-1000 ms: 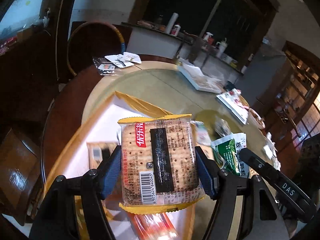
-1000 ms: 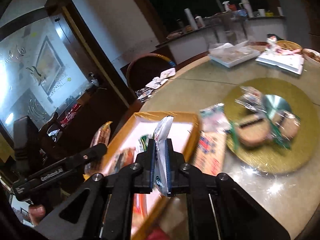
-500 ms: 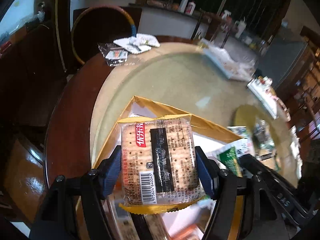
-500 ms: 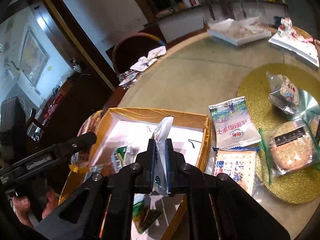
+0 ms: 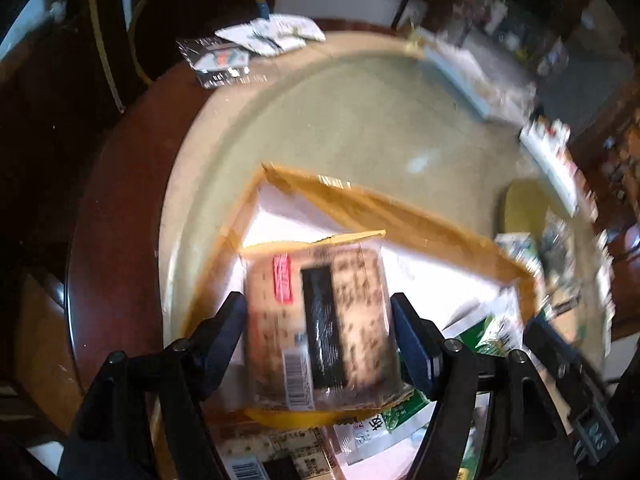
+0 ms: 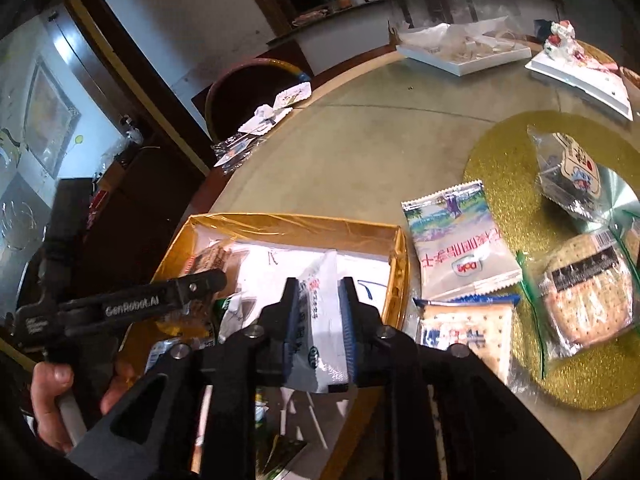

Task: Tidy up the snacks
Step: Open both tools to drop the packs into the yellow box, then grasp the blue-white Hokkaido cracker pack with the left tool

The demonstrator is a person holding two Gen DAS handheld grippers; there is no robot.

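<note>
My left gripper (image 5: 318, 316) is shut on a yellow-edged cracker packet (image 5: 320, 320) and holds it over the gold box (image 5: 400, 212) with a white floor. My right gripper (image 6: 318, 300) is shut on a white sachet (image 6: 320, 312), held upright over the same gold box (image 6: 296, 222). The left gripper shows in the right wrist view (image 6: 208, 280) at the box's left side. Several packets lie inside the box. The left wrist view is blurred.
On the round glass table (image 6: 380, 148) lie a white milk-powder packet (image 6: 460, 240), a blue cracker packet (image 6: 468, 332), and bagged snacks on a gold mat (image 6: 500, 168). White trays (image 6: 460, 56) stand at the back. Loose wrappers (image 5: 256, 40) lie by a chair.
Both grippers have moved lower and closer over the box with their packets. The right gripper's jaws stand wider around the sachet than before.
</note>
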